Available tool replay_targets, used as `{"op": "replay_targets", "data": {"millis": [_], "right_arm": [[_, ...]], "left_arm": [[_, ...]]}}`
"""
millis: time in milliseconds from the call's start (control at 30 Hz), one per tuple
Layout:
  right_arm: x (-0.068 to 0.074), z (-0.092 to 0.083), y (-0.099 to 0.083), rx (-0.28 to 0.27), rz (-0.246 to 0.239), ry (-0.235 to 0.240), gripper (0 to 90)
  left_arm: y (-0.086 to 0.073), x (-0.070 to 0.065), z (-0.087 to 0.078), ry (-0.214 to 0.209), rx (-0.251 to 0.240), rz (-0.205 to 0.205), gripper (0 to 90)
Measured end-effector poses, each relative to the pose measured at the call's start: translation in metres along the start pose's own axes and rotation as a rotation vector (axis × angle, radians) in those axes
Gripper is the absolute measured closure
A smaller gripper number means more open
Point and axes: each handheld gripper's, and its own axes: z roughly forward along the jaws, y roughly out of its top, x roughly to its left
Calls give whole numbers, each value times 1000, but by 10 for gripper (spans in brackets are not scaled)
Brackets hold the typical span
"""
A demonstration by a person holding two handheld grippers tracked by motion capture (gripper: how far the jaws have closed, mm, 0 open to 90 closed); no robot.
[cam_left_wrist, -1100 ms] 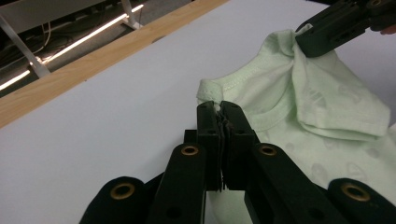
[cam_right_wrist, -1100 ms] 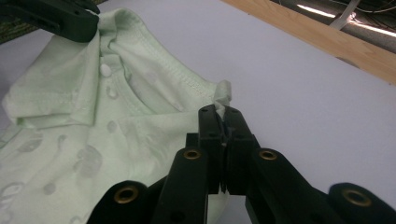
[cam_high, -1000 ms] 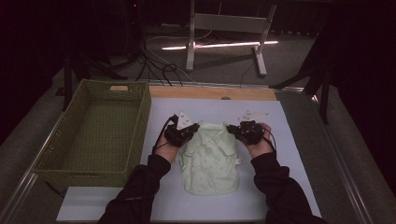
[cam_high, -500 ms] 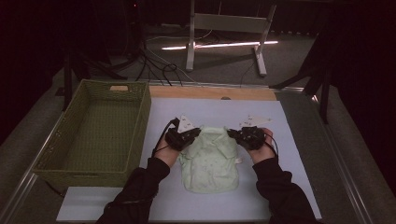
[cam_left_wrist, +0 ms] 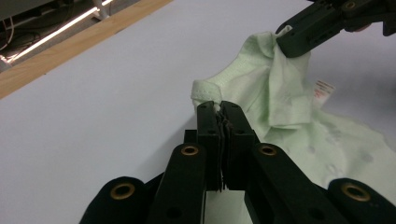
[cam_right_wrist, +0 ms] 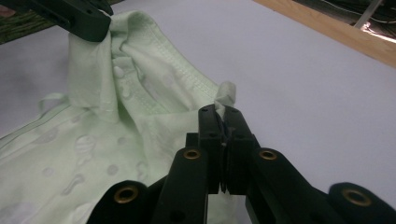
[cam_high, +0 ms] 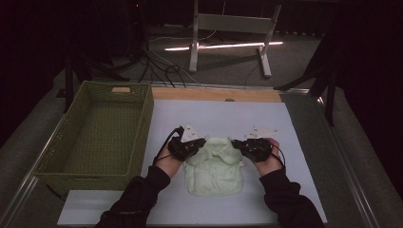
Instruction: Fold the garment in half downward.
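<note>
My left tool point(cam_high: 196, 146) pinches one top corner of the pale green garment point(cam_high: 214, 171); my right tool point(cam_high: 241, 144) pinches the other. Its lower part lies on the white table point(cam_high: 223, 116).

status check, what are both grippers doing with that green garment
Left gripper shut on the garment's top edge. Right gripper shut on its other corner. Garment half lifted off white sheet. Basket at left, clear.

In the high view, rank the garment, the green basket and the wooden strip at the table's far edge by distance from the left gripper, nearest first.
1. Garment: pinched in the left gripper, just to its right.
2. Basket: to the gripper's left, its near wall a short gap away.
3. Wooden strip: beyond the gripper, along the far edge of the white sheet.
</note>
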Motion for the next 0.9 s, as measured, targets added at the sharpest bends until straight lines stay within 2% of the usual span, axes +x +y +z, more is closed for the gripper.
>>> {"op": "replay_targets", "data": {"millis": [33, 367, 667, 900], "right_arm": [[0, -1, -2, 2, -10, 4, 882], [14, -6, -19, 4, 6, 38, 882], [29, -11, -31, 21, -5, 59, 881], [34, -18, -42, 31, 0, 84, 878]], "left_arm": [[-1, -2, -1, -6, 2, 5, 891], [-11, -19, -10, -48, 28, 40, 891], [-25, -28, -14, -86, 34, 31, 890], [-34, -34, -17, -122, 42, 24, 889]]}}
